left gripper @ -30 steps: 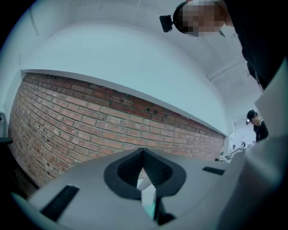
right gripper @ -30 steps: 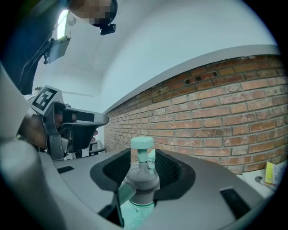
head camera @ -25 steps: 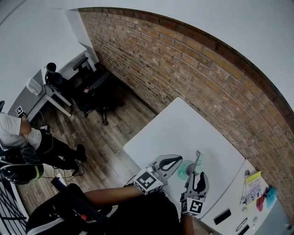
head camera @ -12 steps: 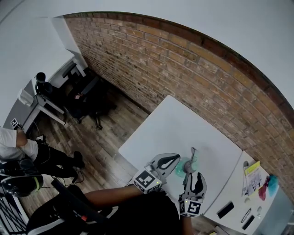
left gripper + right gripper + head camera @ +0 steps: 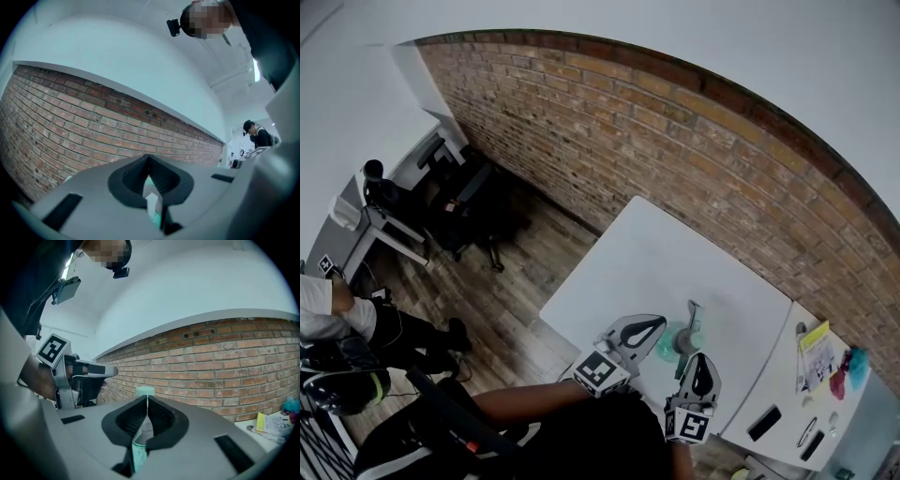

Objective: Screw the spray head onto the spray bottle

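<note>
The spray bottle [image 5: 669,345], pale with teal parts, stands near the front edge of the white table [image 5: 656,253], with the grey spray head [image 5: 694,321] on top. My left gripper [image 5: 662,324] points at it from the left, jaws shut, nothing visibly gripped. My right gripper [image 5: 701,356] comes from the near side. Its jaws have just been closing and now meet tip to tip. In the right gripper view the bottle [image 5: 139,448] shows just beyond the right gripper [image 5: 146,398], its teal top [image 5: 145,390] above the tips, not between them. The left gripper [image 5: 112,372] shows there too.
A brick wall [image 5: 675,122] runs behind the table. A second surface at the right holds a yellow paper [image 5: 814,352] and a dark flat device [image 5: 765,422]. Office chairs [image 5: 473,202] and a seated person [image 5: 328,314] are on the wood floor to the left.
The right gripper's jaws stood apart around the bottle's near side and have come together. The left gripper and the bottle keep their places.
</note>
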{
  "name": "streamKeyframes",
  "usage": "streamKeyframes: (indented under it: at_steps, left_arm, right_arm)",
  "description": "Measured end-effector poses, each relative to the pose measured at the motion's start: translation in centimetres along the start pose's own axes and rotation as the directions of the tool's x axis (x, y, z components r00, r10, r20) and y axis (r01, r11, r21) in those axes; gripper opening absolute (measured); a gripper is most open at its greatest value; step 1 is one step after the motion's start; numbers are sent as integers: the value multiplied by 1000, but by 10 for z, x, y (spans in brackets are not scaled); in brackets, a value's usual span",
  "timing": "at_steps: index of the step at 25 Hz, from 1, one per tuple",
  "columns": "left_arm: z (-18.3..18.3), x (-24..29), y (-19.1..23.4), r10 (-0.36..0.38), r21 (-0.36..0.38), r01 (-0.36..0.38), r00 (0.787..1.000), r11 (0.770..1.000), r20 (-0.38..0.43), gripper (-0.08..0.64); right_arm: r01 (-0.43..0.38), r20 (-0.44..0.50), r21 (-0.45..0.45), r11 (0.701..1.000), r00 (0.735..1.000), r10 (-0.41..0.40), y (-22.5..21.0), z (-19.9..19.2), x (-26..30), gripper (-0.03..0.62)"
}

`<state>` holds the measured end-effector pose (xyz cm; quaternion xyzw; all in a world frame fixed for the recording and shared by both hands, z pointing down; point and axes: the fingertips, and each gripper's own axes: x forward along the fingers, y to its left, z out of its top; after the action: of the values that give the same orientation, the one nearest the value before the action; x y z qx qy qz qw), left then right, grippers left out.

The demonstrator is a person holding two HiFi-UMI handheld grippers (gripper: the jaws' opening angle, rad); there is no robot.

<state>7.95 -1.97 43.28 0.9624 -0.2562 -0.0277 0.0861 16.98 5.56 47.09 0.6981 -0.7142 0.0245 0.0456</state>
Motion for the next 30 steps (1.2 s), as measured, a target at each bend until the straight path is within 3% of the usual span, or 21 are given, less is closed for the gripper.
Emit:
streamKeyframes:
  at_steps: [12,18,22,26,30]
  left_arm:
    - [3,-10,9,-12,-37,12,1000,999,-3,0]
    - [-8,-7,9,-60,-16,59,998,998,-9,-1]
    - [-2,-4,11,-63,-44,62,998,997,-6,-1]
    - [-26,-5,8,-136,5,136,990,991,-27,-1]
    - [-37,-7,2,-201,-42,199,979,979,-32,-1]
  right_arm:
    - [48,-26,9,999,999,-48,10,-3,-5,8]
    - [68,-35,-10,998,997,-68,15,-3,-10,8]
    - [99,-38,-4,995,994,-99,13,-5,-14,8]
    - [129,-33,8,992,991,-128,12,-4,-15,8]
    - [164,-25,21,986,986,-164,7,-3,-15,8]
